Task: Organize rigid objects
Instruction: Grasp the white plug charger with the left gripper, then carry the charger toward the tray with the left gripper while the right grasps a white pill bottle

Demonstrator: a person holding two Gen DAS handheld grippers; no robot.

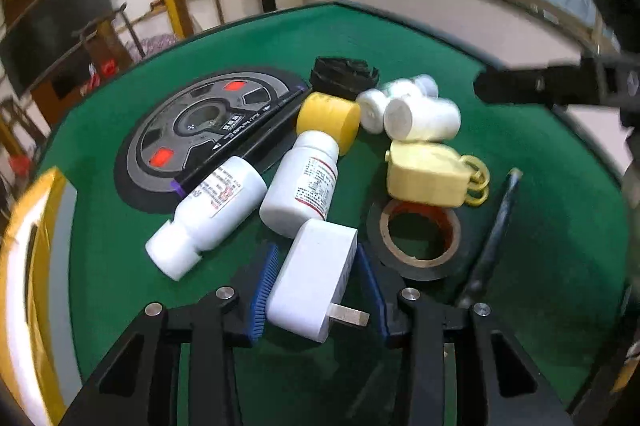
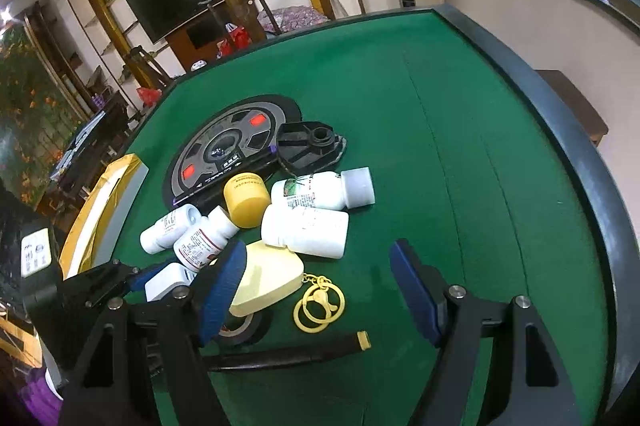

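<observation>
A white plug adapter (image 1: 312,278) lies on the green table (image 1: 540,226) with its metal prong toward the camera. My left gripper (image 1: 316,250) is shut on it, one blue pad on each side. The adapter (image 2: 168,280) and the left gripper's fingers (image 2: 140,276) also show at the left of the right wrist view. My right gripper (image 2: 320,290) stands open above a pale yellow case (image 2: 268,278) and its yellow key ring (image 2: 318,304), touching neither as far as I can see. Its black body (image 1: 540,85) shows blurred at the upper right of the left wrist view.
Several white bottles (image 1: 224,214), a yellow-capped bottle (image 1: 304,177), a black tape roll (image 1: 416,238), a black marker (image 1: 256,133), a dark pen (image 2: 288,350), a grey disc (image 1: 200,129) and a black plastic part (image 2: 308,143) crowd the middle. A yellow box (image 2: 104,214) stands at the left edge.
</observation>
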